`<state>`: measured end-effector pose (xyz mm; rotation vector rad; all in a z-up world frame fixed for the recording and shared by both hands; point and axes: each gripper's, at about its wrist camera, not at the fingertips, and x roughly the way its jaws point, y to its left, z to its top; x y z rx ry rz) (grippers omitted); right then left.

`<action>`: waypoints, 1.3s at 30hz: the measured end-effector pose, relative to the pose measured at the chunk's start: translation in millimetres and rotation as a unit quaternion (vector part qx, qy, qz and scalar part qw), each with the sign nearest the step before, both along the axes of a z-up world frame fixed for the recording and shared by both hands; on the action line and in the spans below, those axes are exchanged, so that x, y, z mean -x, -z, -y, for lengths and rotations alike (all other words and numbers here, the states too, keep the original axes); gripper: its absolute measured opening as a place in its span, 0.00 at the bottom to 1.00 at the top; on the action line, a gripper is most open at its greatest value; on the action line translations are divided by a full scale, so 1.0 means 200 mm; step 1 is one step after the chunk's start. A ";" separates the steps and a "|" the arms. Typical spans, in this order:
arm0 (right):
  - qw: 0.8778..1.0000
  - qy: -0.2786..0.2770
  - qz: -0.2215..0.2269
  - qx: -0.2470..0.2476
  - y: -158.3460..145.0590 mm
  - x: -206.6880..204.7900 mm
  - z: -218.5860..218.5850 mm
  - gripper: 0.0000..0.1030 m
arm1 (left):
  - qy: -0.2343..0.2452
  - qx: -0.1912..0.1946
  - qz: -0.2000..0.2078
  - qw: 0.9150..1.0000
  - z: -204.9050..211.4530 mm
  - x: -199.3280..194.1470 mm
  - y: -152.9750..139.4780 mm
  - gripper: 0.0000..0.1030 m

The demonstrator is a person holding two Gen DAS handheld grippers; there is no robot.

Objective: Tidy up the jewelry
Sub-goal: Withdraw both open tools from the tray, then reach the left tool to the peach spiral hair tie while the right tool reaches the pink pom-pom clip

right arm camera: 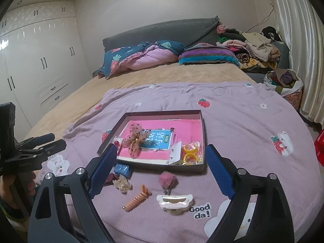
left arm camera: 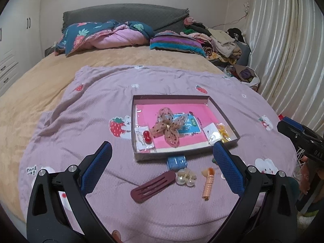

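left gripper (left arm camera: pixel 162 151) and right gripper (right arm camera: pixel 161 155): blue-padded fingers spread wide, holding nothing. shallow dark cardboard box (left arm camera: pixel 172 97) lies at twelve o'clock beyond both; maroon flat hair clip (left arm camera: pixel 152 186) and peach spiral hair tie (right arm camera: pixel 136 200) lie on the lilac blanket (left arm camera: pixel 91 101) between the fingers.

A shallow tray (right arm camera: pixel 199 141) sits on a blanket (right arm camera: pixel 243 121) spread over the bed (right arm camera: pixel 162 75), with pillows (right arm camera: pixel 208 55) and a pile of clothes (right arm camera: pixel 253 46) far behind it. In the tray a mesh bow (right arm camera: pixel 135 139) lies on a booklet (right arm camera: pixel 158 141), rings (right arm camera: pixel 190 151) fill its near right corner, and a carded pair of cherries (left arm camera: pixel 146 136) fills its near left corner. Before the tray, left to right, lie a small box (right arm camera: pixel 122 169), a flat clip (left arm camera: pixel 152 186), a flower clip (right arm camera: pixel 122 183), a spiral hair tie (right arm camera: pixel 136 199), a pompom clip (right arm camera: pixel 167 180) and a claw clip (right arm camera: pixel 174 202)
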<state>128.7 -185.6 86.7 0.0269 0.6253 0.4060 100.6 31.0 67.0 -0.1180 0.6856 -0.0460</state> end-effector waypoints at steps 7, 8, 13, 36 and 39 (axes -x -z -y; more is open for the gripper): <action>1.000 -0.004 -0.003 0.007 0.03 0.06 -0.01 0.88 | -0.006 -0.004 -0.011 1.000 -0.02 0.07 0.05 0.91; 1.000 -0.005 -0.003 0.008 0.03 0.07 -0.01 0.88 | -0.007 -0.003 -0.013 1.000 -0.03 0.08 0.06 0.91; 1.000 -0.010 -0.009 0.016 0.06 0.11 -0.02 0.88 | -0.012 -0.005 -0.020 1.000 -0.05 0.11 0.10 0.91; 0.996 -0.026 -0.054 0.067 0.31 0.21 -0.06 0.88 | 0.007 -0.001 -0.074 0.997 -0.01 0.21 0.35 0.91; 0.995 -0.024 -0.062 0.070 0.35 0.21 -0.05 0.88 | 0.022 0.000 -0.084 0.996 0.04 0.19 0.39 0.91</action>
